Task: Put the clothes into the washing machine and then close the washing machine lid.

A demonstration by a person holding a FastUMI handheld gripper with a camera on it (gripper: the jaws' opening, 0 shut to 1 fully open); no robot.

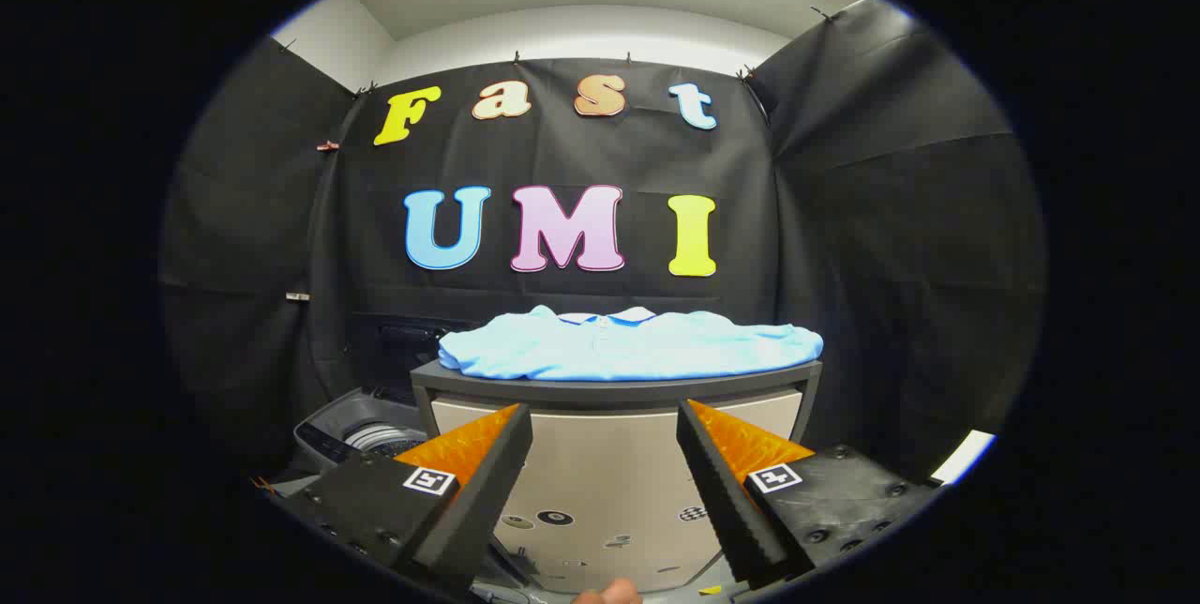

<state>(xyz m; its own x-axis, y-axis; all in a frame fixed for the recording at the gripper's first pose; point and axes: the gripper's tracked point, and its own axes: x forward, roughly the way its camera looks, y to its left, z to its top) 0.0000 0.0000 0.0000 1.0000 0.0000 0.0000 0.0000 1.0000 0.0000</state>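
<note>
While the gripper (605, 463) hangs back with fingers spread wide and empty, a light-blue shirt (628, 348) lies flat on the table (614, 390) beyond them, awaiting pickup beside the open-topped washing machine (361, 440).

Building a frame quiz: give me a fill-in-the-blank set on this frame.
1. The light blue shirt lies on top of the ____.
2. The gripper is ____, holding nothing.
3. The washing machine stands beside the cabinet with its lid ____.

Missing words: cabinet; open; open
</note>
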